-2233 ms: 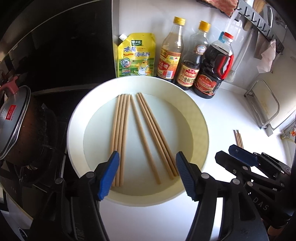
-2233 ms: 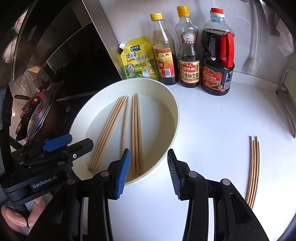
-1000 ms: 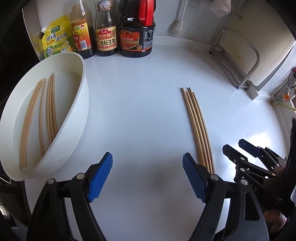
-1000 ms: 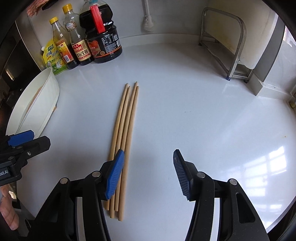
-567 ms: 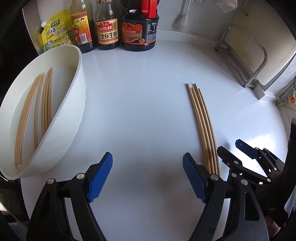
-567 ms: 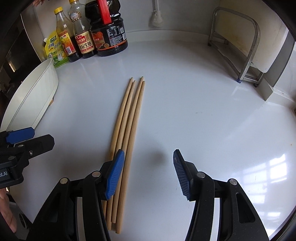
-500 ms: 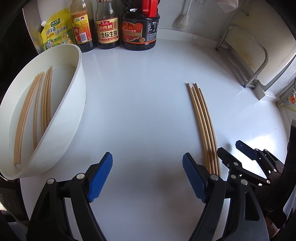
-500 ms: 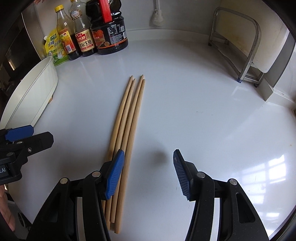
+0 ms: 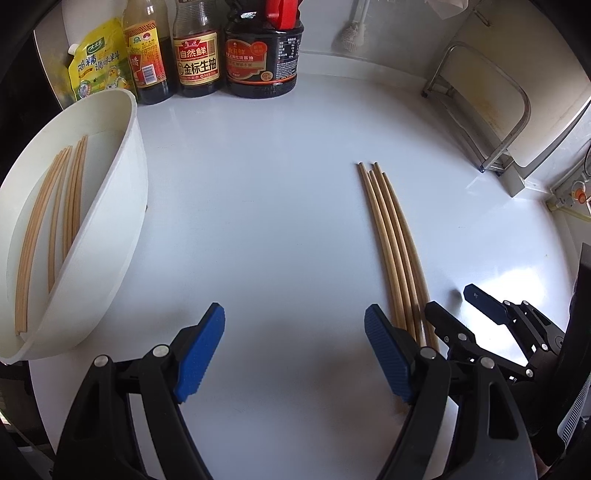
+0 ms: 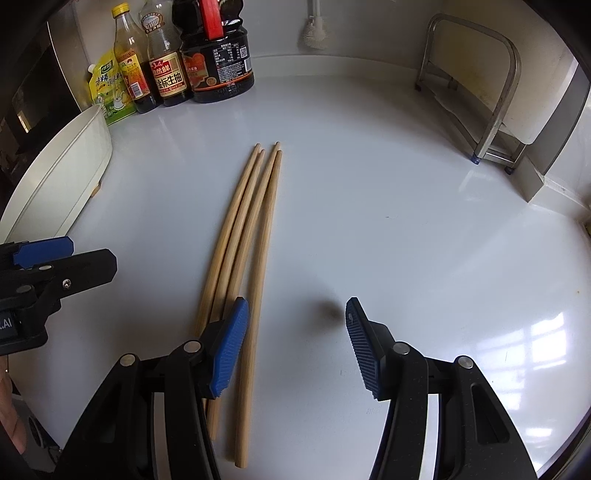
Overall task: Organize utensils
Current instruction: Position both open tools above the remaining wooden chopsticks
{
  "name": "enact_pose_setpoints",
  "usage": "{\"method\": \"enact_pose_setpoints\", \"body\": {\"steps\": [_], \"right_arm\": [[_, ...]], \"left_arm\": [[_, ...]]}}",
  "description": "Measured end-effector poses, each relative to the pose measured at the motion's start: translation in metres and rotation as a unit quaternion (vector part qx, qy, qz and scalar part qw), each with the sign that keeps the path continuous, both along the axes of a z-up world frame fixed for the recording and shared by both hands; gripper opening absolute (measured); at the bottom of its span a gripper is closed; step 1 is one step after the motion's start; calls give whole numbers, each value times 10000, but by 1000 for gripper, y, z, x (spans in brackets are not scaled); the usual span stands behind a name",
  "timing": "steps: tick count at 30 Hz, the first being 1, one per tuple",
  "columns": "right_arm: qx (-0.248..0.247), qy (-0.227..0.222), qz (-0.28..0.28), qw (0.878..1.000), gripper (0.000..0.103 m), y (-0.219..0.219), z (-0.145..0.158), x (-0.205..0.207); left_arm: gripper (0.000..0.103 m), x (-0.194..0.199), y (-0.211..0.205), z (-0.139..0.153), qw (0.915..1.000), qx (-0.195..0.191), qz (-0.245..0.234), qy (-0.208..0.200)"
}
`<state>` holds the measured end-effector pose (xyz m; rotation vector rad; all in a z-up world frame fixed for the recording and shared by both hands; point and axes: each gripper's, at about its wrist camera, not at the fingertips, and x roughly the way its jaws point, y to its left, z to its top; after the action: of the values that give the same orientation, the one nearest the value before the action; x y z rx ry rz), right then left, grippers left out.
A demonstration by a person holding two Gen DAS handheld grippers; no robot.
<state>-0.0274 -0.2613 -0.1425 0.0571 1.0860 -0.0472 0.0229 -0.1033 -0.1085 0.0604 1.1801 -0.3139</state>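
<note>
Several wooden chopsticks (image 9: 393, 243) (image 10: 247, 236) lie side by side on the white counter. More chopsticks (image 9: 55, 218) rest inside the white basin (image 9: 122, 206) (image 10: 62, 173) at the left. My left gripper (image 9: 295, 347) hovers open over bare counter, between the basin and the loose chopsticks, with nothing between its blue pads. My right gripper (image 10: 295, 343) is open too; its left pad sits above the near ends of the chopsticks, and the gap between its pads holds nothing. Each gripper shows at the edge of the other's view.
A yellow seasoning pouch (image 9: 98, 70) and three sauce bottles (image 9: 197, 48) stand along the back wall. A metal rack (image 9: 491, 110) (image 10: 476, 85) with a cutting board stands at the right. A brush (image 10: 314, 26) hangs on the wall.
Both grippers swung right, away from the basin to the counter chopsticks, then drifted slightly back; over the last half second the views barely shift. Jaws keep the same spread.
</note>
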Motion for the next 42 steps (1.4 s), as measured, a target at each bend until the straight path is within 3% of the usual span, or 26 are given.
{"method": "enact_pose_setpoints", "body": {"steps": [15, 31, 36, 42], "right_arm": [[-37, -113, -70, 9999, 53, -28, 0, -1], [80, -150, -189, 9997, 53, -43, 0, -9], [71, -167, -183, 9997, 53, -42, -1, -10], [64, -168, -167, 9997, 53, -40, 0, -11]], "left_arm": [[77, -3, -36, -19, 9997, -142, -214, 52], [78, -2, -54, -32, 9996, 139, -240, -69], [83, 0, -49, -33, 9997, 205, -112, -82], [84, 2, -51, -36, 9984, 511, -135, -178]]}}
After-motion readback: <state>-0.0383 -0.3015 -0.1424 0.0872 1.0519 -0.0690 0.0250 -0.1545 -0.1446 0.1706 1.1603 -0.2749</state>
